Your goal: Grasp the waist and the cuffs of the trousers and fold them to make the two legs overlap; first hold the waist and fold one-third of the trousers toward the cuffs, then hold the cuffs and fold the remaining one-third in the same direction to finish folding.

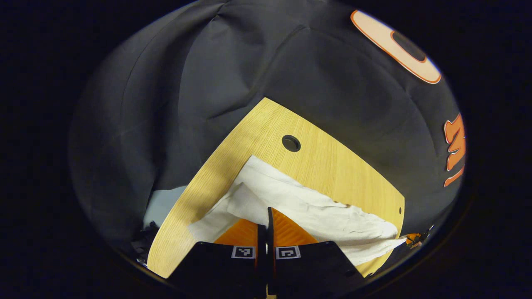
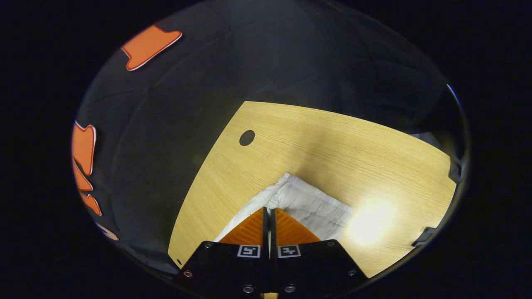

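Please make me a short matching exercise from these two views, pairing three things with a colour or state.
Things:
1. trousers
2. table
3. left gripper

Descriptions:
A. light wood grain, with a round hole in it
B. fingers closed together, over cloth
C. white, wrinkled, lying on the tabletop

Pairs: 1-C, 2-A, 3-B

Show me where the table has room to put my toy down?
Bare wood lies on the table between the round hole and its far edge, and on the lit side beyond the white trousers. In the left gripper view, wood is also free around the hole. It is crowded right in front of each gripper, where the trousers lie.
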